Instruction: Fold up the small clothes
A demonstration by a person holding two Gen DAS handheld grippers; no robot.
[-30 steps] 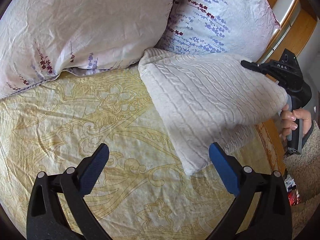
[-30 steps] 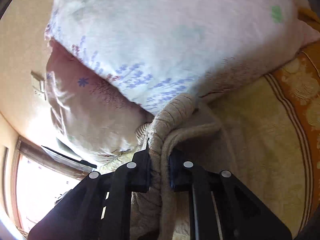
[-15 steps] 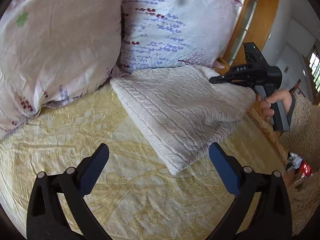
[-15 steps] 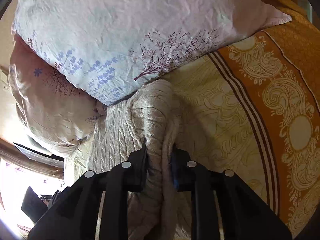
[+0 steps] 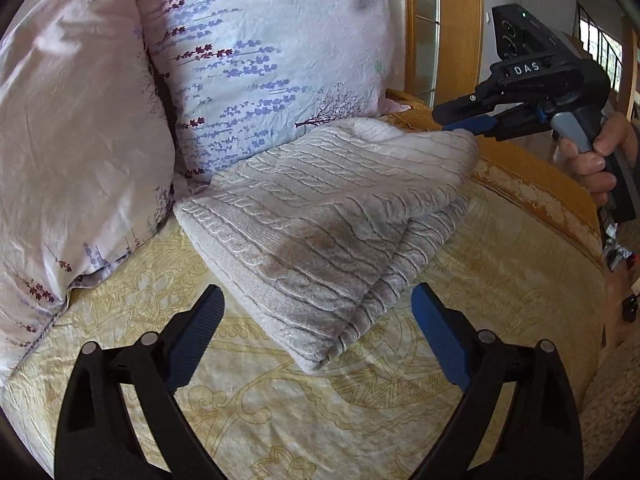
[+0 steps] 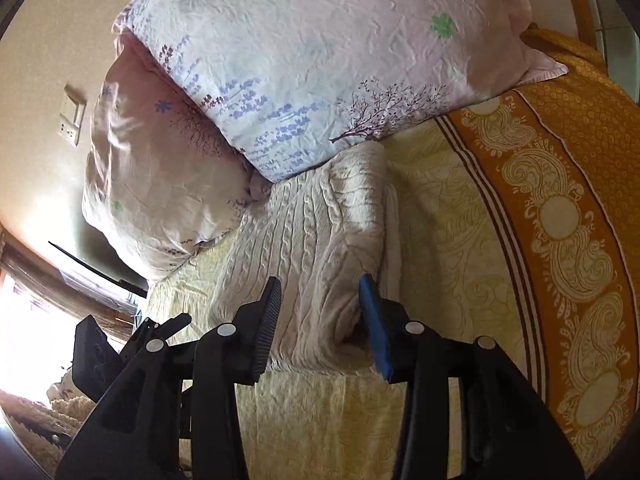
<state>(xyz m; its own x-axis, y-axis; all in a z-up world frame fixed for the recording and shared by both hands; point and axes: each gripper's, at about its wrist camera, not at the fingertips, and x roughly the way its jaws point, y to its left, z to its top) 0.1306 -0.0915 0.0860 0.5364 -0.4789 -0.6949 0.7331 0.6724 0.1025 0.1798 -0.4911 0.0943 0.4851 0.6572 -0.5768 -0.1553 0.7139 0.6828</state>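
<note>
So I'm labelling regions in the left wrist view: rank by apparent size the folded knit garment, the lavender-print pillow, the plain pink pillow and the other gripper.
1. Lavender-print pillow and folded knit garment: too close to separate.
2. Plain pink pillow: similar, but cut off by the frame edge, so unsure.
3. Right gripper: clearly smallest.

a folded cream cable-knit sweater (image 5: 328, 236) lies flat on the yellow bedspread (image 5: 280, 412), touching the pillows (image 5: 276, 64).

Two pillows (image 5: 256, 64) crowding the folded knit (image 5: 328, 216), open bedspread (image 5: 280, 400) around its other sides
</note>
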